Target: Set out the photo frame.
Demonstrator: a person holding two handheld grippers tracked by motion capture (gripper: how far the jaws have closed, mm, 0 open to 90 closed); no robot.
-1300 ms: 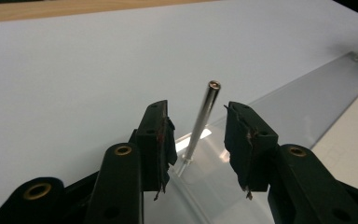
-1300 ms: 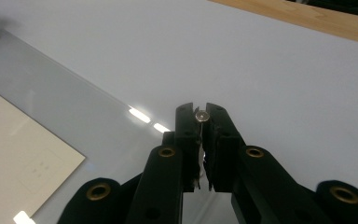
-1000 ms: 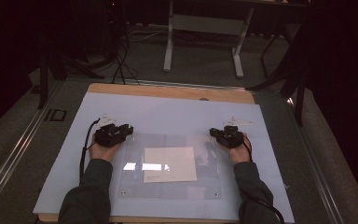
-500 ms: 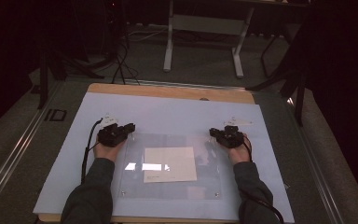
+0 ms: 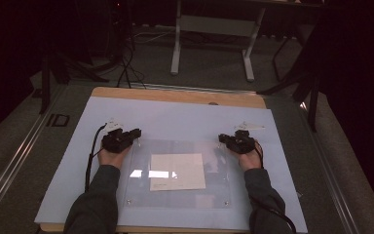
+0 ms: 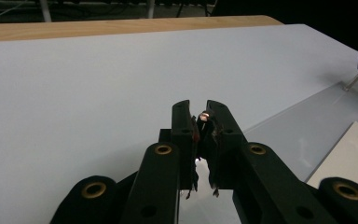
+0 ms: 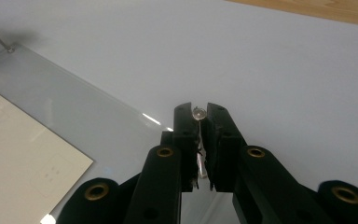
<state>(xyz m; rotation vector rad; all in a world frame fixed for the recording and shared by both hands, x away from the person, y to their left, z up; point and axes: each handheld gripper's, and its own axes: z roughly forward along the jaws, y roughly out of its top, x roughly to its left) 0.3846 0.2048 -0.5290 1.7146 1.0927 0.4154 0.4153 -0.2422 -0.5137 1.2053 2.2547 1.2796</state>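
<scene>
Both tongs, left [image 6: 200, 116] and right [image 7: 199, 111], are clamped on small metal pegs at the clear plate's [image 5: 175, 204] upper corners; judged early: plate and paper sheet [image 5: 177, 171] lie flat on the tabletop [image 5: 185, 117].

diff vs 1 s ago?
The left tongs have just been closing and now pinch the small metal pin at the clear sheet's far left corner. The right tongs stayed shut on their pin. Hands, sheet and paper kept still.

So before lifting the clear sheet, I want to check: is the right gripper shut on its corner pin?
Shut: the right gripper has its jaws pinched on a small metal pin.
</scene>
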